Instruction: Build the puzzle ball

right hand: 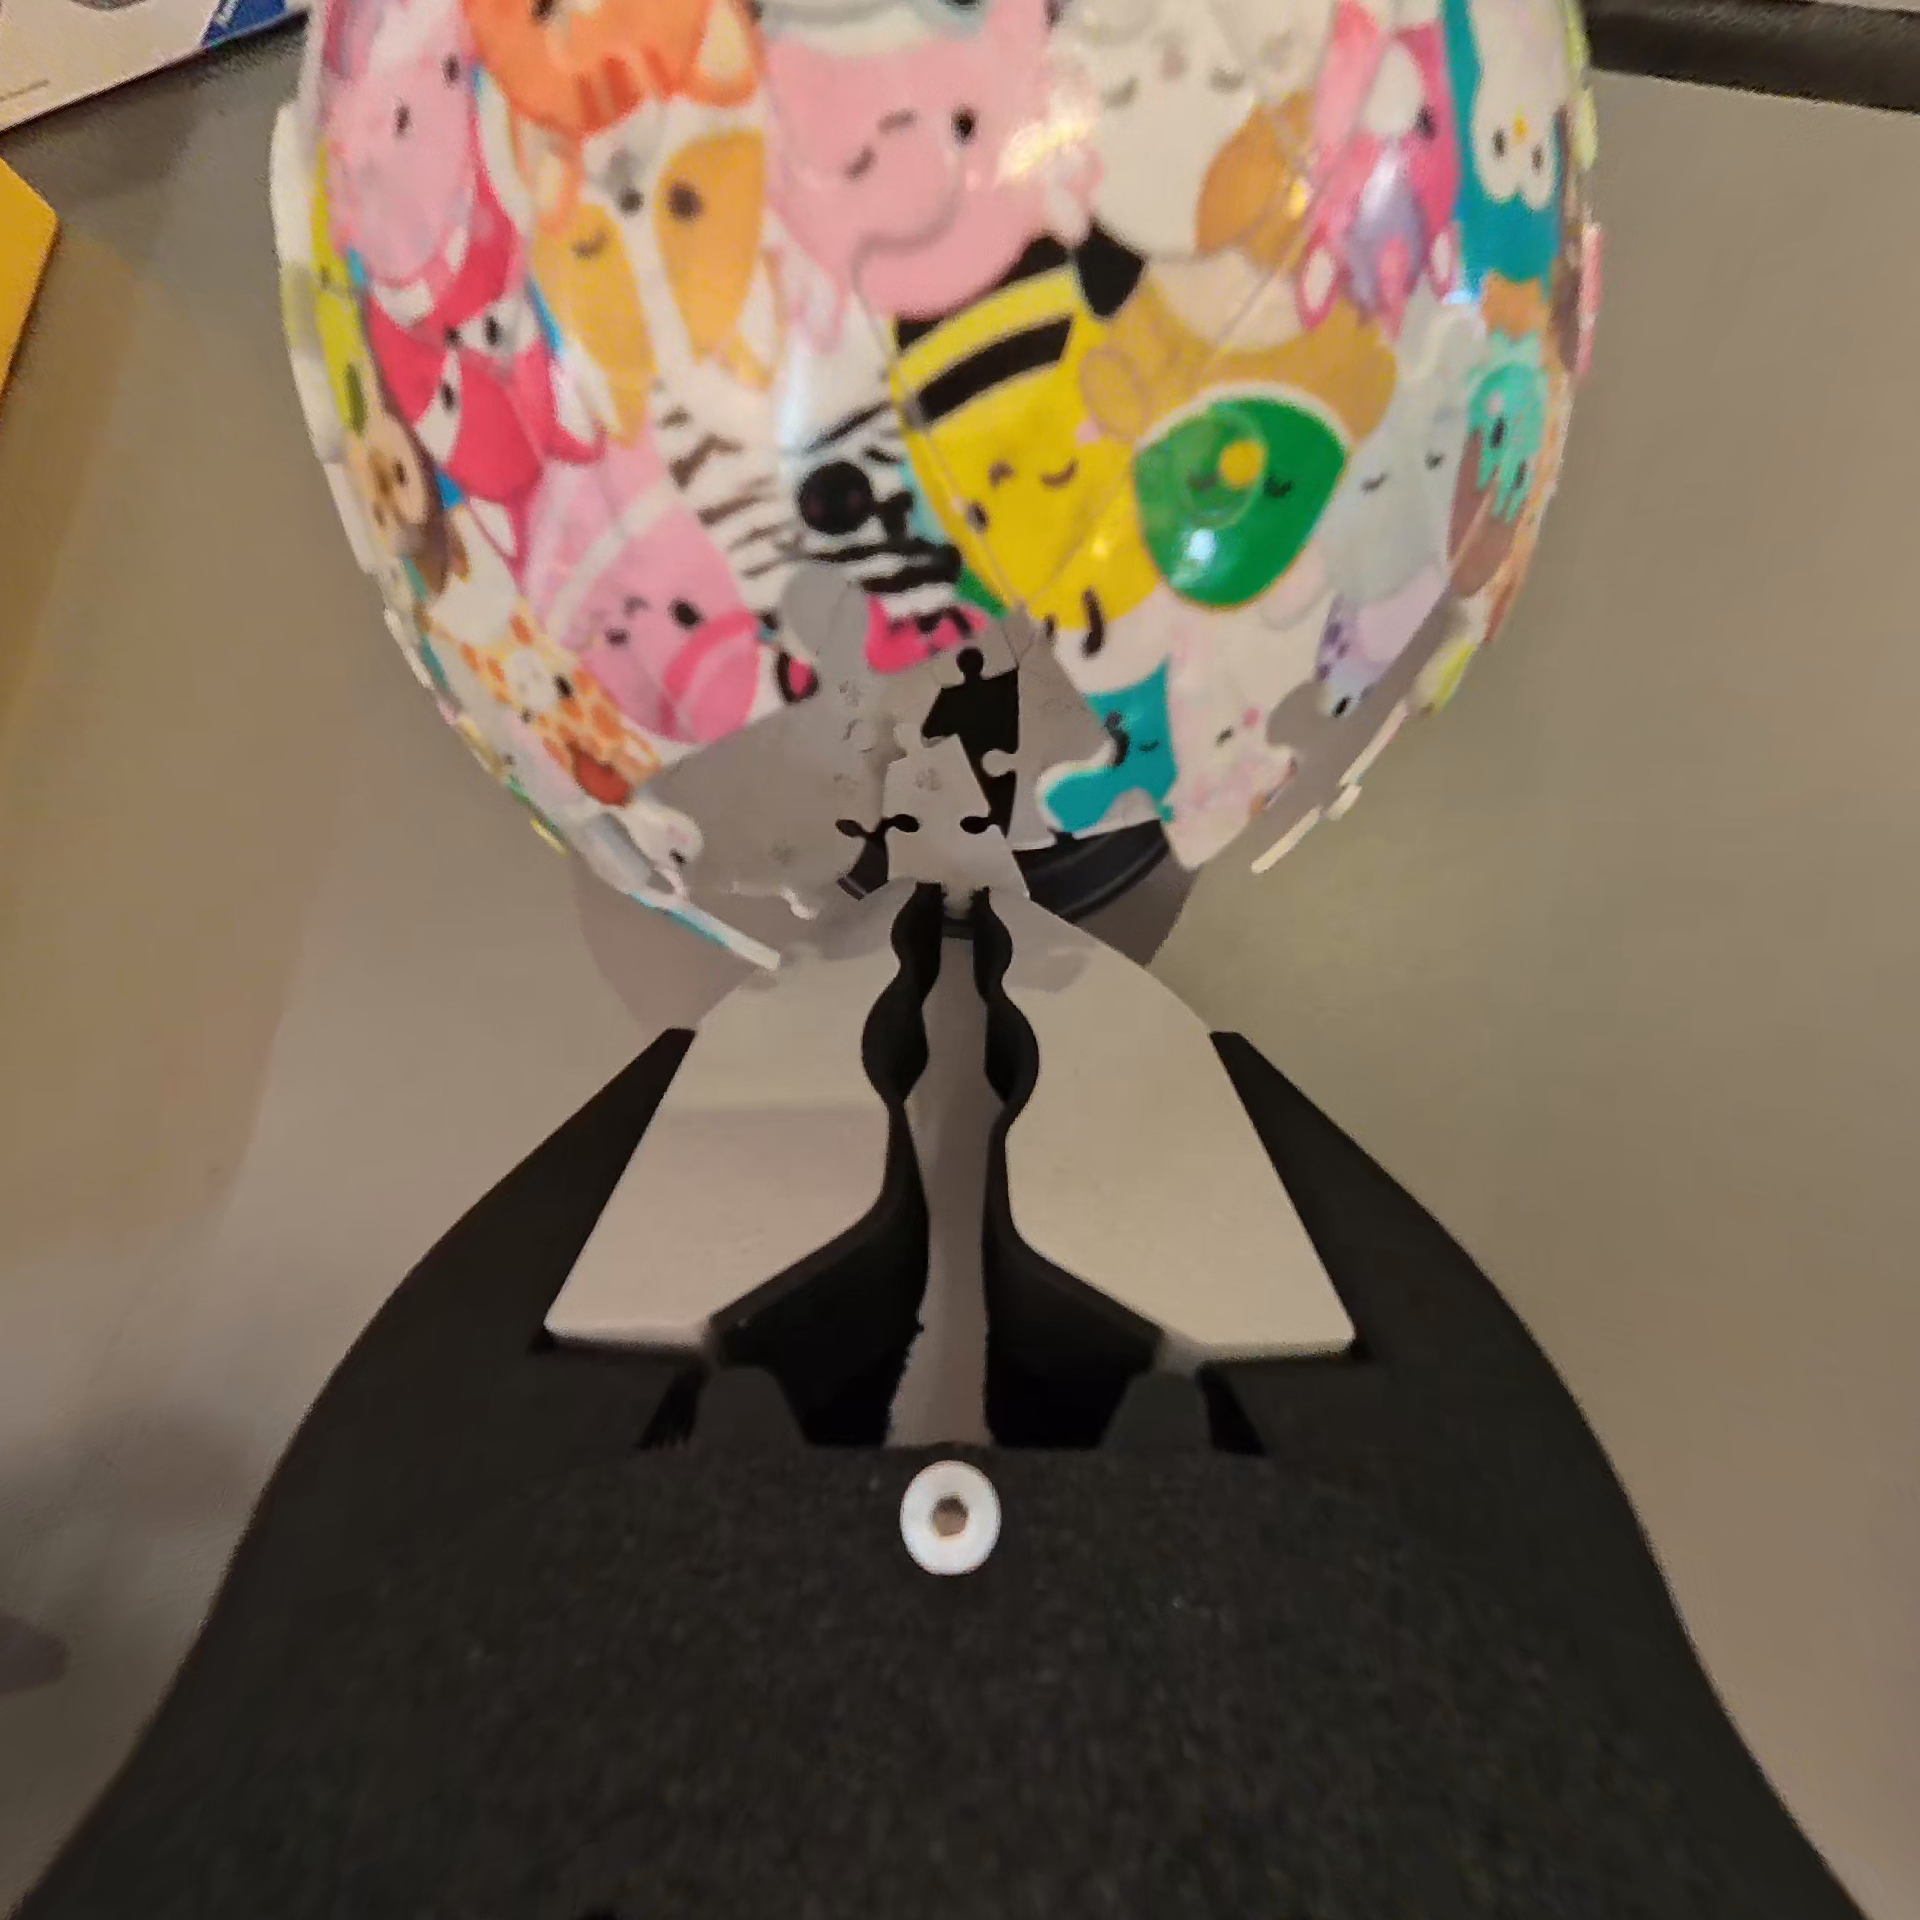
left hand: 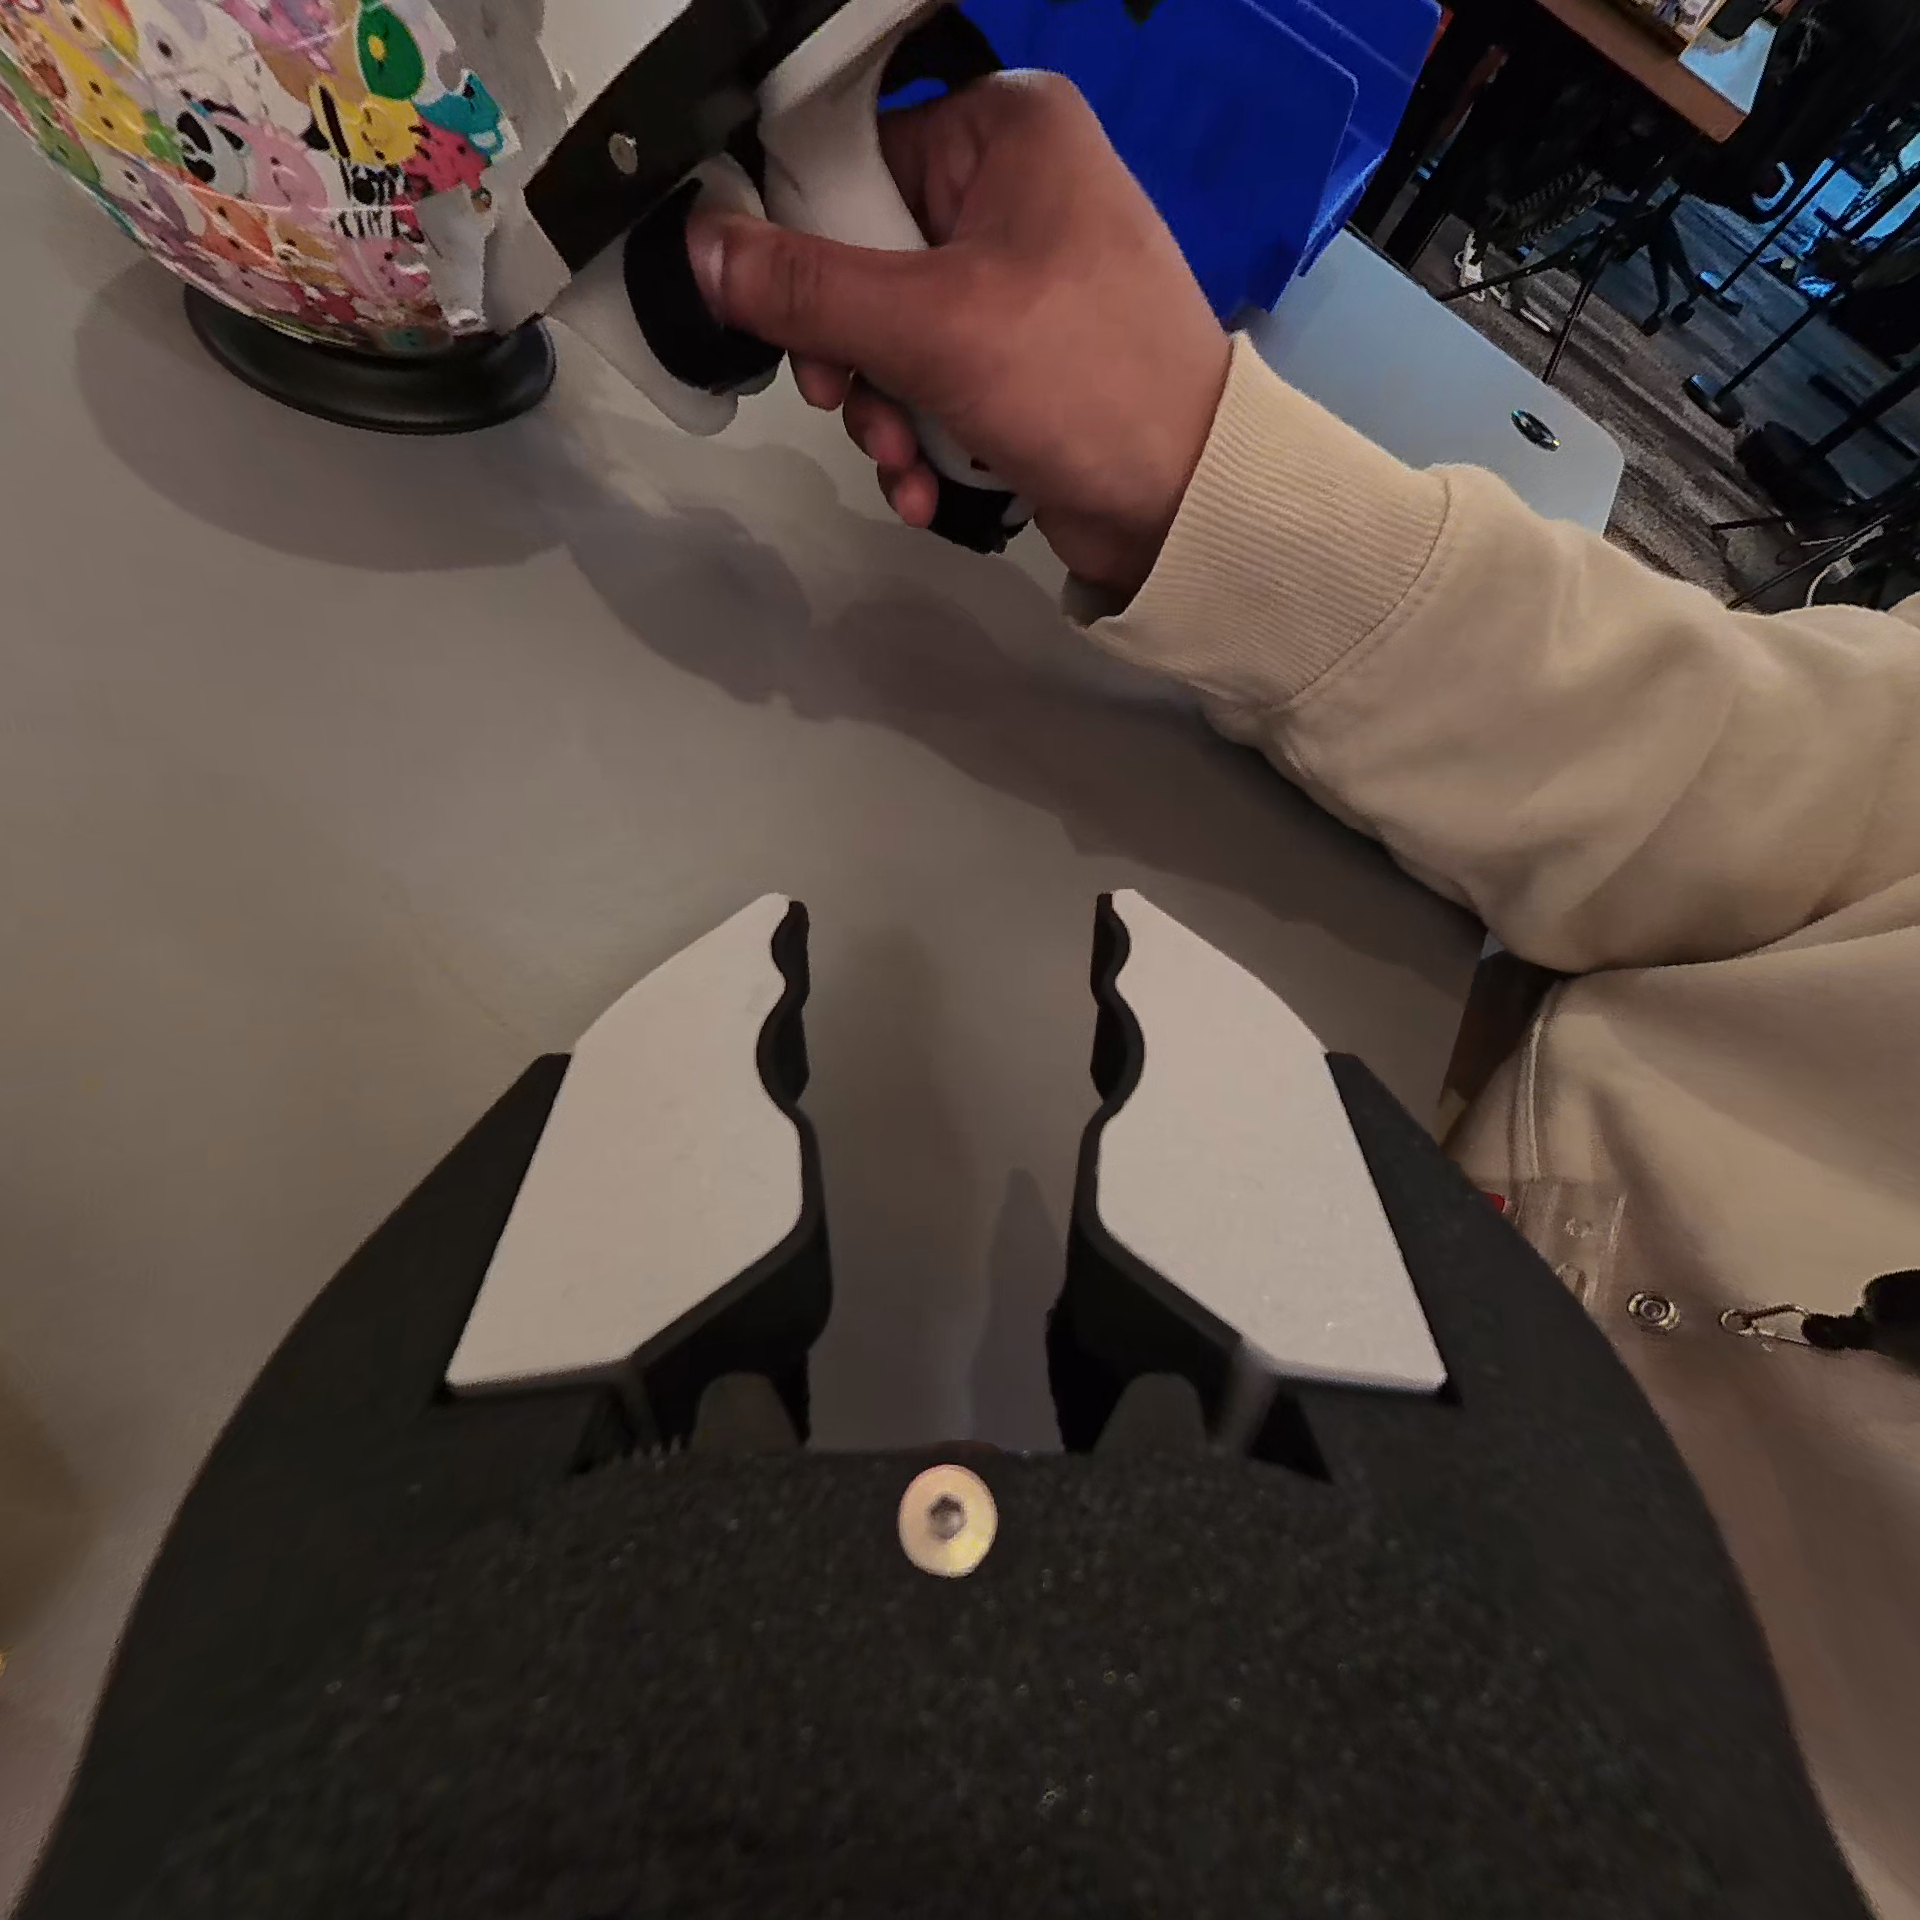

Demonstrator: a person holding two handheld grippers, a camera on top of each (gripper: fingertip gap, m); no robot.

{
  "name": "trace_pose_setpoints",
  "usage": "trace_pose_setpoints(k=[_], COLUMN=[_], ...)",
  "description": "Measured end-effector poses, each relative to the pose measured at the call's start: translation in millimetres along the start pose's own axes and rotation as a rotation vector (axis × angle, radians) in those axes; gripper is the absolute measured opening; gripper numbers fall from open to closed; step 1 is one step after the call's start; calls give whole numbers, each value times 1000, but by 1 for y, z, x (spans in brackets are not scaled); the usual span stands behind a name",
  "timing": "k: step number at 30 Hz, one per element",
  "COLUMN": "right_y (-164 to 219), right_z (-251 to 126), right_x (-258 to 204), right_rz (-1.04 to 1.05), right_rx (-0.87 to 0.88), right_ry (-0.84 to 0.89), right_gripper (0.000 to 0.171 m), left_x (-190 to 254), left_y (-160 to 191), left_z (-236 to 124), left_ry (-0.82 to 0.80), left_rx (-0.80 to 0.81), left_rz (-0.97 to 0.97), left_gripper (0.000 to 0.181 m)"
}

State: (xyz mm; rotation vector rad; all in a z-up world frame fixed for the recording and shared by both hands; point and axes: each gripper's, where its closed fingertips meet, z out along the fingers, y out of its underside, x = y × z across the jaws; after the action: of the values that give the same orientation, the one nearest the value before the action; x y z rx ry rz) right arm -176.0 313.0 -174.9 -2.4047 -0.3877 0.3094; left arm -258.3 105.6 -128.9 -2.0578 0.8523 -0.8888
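The puzzle ball (right hand: 935, 364), covered in colourful cartoon animals, stands on a black round stand (left hand: 364, 364) on the grey table (left hand: 416, 779). Low on its front is a patch of grey pieces with a dark gap (right hand: 977, 717). My right gripper (right hand: 951, 909) is almost shut, with its tips at this patch and pinching a grey puzzle piece (right hand: 935, 795) against the ball. My left gripper (left hand: 951, 925) is open and empty over bare table, well in front of and to the right of the ball (left hand: 208, 156). A person's hand (left hand: 1018, 312) holds the right gripper's handle.
A blue bin (left hand: 1195, 125) stands behind the hand. A cream sleeve (left hand: 1455, 675) lies across the table's right side near its edge. A yellow object (right hand: 21, 260) and a box corner (right hand: 104, 42) lie left of the ball. Left tips to right tips: about 25 cm.
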Motion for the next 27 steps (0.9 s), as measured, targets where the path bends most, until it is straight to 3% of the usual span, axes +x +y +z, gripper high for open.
trace_pose_setpoints(k=[5, 9, 12, 16, 20, 24, 27], right_y=[0, 7, 6, 3, 2, -27, -26], right_z=[-1, -4, -22, -50, -44, -37, -30], right_x=[-7, -8, -7, -18, -14, -6, -7], right_rz=[-8, -82, -333, -898, -1318, -1312, -1278], right_rx=[34, 32, 143, 451, 587, 640, 629], right_ry=[-50, -91, -120, -203, -72, 45, 34], right_gripper=[8, 23, 28, 37, 21, 8, 0], left_x=[0, 0, -3, -6, -9, -4, 1], left_y=[0, 0, 3, 4, 4, -6, -16], left_z=[0, -1, -2, -3, -3, -6, -10], left_ry=[0, 3, -12, -26, -48, -41, -44], left_rx=[1, 2, -10, -13, -14, 37, 73], left_rz=[-1, -4, 8, 10, 27, 41, 45], left_gripper=[52, 52, 52, 52, 52, 52, 51])
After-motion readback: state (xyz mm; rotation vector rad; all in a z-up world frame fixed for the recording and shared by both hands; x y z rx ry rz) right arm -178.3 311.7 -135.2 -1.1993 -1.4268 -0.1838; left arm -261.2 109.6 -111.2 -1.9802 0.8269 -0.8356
